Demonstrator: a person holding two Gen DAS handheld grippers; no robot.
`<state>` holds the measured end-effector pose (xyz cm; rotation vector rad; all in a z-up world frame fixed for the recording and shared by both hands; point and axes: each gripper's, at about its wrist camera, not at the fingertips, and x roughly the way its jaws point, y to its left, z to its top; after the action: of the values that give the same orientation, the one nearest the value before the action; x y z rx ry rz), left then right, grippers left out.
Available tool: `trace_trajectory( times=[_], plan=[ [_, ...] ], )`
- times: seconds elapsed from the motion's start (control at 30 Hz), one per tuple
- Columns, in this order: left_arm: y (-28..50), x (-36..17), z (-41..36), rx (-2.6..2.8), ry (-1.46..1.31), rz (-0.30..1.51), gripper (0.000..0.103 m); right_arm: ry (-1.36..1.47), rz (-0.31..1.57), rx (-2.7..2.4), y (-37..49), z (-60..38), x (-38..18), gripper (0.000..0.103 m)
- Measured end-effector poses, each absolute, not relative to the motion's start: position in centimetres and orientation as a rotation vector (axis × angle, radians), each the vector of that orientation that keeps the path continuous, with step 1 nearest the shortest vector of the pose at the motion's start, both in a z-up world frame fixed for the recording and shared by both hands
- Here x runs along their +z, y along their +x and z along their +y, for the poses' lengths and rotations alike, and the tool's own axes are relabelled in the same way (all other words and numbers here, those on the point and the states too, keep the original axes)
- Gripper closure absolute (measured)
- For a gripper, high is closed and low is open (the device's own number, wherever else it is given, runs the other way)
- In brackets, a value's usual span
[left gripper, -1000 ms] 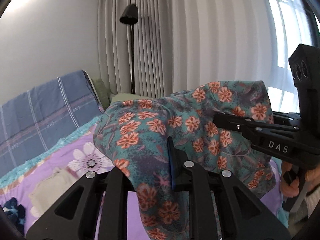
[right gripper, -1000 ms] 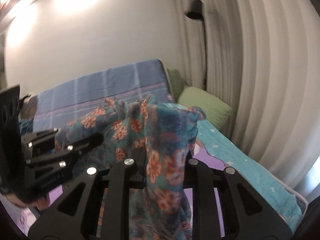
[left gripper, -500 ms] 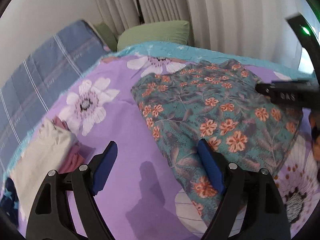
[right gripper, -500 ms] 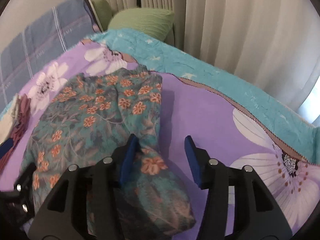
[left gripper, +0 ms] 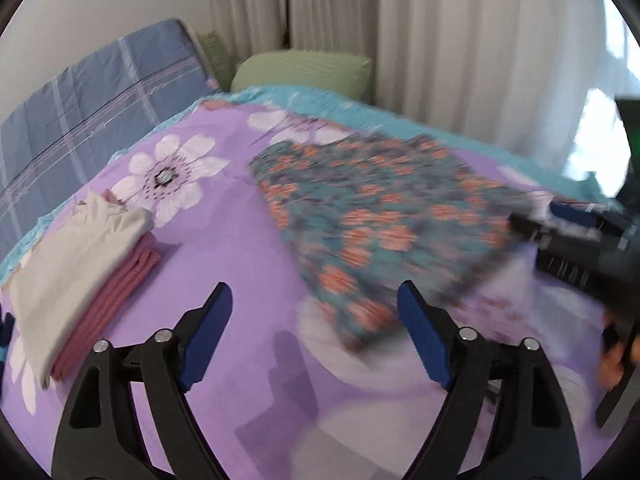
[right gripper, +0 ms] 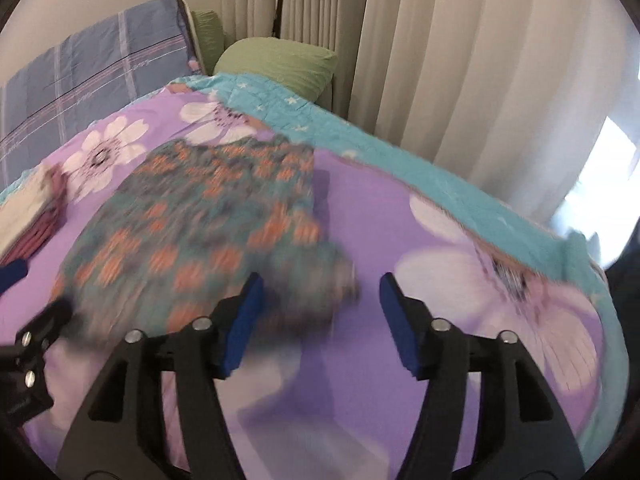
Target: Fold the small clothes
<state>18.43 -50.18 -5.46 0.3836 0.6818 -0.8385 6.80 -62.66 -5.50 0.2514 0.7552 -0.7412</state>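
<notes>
The floral garment (left gripper: 372, 216) was smeared by motion blur in both views, its print unreadable and its near edge indistinct. At the right edge of the left wrist view, the right gripper (left gripper: 576, 236) was blurred and cut off. A dark item (left gripper: 5, 330) at the lower left edge was mostly cropped.

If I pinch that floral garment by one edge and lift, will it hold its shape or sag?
Likely sag: the floral garment lies limp and flat on the purple bedspread, with soft, rumpled edges. It probably weighs little, being thin cloth. A push would likely bunch it rather than slide it whole. Both the left gripper and right gripper have just been opening, nothing between the pads.
</notes>
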Motion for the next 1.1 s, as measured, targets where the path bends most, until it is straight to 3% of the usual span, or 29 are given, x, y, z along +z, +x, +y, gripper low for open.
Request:
trace_trajectory(
  times=[0.23,0.3,0.6,1.1],
  plan=[
    [11.2,-1.6,-44.1,-0.901,0.302,0.538,0.006,0.289,0.629,-0.756,-2.6,-56.5,-3.9,0.019],
    [9.8,-0.7,-42.4,-0.901,0.283,0.503,0.001,0.319,0.605,-0.766,-4.7,-55.6,-3.6,0.018],
    [3.1,2.9,-36.2,-0.924,0.283,0.404,0.001,0.244,0.513,-0.762,-9.7,-49.3,0.4,0.014],
    [-2.0,2.8,-30.3,-0.931,0.266,0.350,0.001,0.145,0.458,-0.769,-12.2,-42.7,2.8,0.011]
  ],
)
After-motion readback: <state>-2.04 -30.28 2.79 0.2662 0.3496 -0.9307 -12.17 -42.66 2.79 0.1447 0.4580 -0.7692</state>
